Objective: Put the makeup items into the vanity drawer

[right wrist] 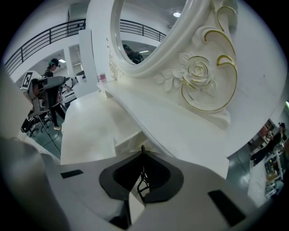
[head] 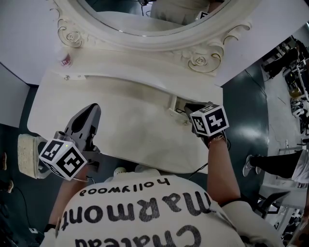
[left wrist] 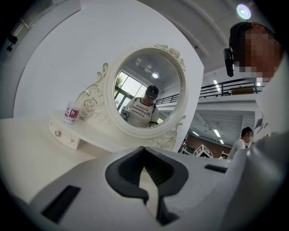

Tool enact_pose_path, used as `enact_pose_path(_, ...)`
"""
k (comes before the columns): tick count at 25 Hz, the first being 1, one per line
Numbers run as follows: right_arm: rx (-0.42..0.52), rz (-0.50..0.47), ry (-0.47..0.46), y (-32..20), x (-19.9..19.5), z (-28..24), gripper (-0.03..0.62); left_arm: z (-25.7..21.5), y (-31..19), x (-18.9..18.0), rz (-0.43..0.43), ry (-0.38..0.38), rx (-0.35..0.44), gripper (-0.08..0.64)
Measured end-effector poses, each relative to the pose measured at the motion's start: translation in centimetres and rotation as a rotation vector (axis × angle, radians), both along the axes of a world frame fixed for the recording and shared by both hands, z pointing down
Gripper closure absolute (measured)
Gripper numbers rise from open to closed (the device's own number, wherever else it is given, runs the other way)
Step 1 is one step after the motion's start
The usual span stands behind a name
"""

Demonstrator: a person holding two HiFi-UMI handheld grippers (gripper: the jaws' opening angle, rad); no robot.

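A small pink-labelled bottle stands on the vanity's raised shelf at the far left, beside the mirror frame. My right gripper is at the small drawer under the right end of the shelf. Its jaws are shut on a thin dark loop, apparently the drawer's pull. My left gripper hovers over the left front of the tabletop, jaws shut and empty, pointing toward the mirror. The drawer's inside is hidden.
The oval mirror in its ornate frame rises behind the shelf. Another small drawer with knobs sits under the shelf's left end. A woven stool stands on the floor at the left. A person's legs show at the right.
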State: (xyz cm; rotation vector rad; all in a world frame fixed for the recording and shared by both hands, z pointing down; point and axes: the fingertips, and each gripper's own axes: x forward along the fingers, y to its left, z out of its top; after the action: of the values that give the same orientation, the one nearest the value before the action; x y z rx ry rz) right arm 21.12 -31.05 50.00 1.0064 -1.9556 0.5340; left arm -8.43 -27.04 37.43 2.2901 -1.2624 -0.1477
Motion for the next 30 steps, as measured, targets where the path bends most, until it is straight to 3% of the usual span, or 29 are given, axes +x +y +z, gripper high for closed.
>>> enact_pose_path(30, -0.028, 0.026, -0.008, 0.1, 0.0, 0.9, 0.557, -0.1, 0.4, -0.9, -0.018, 0.011, 0.004, 0.552)
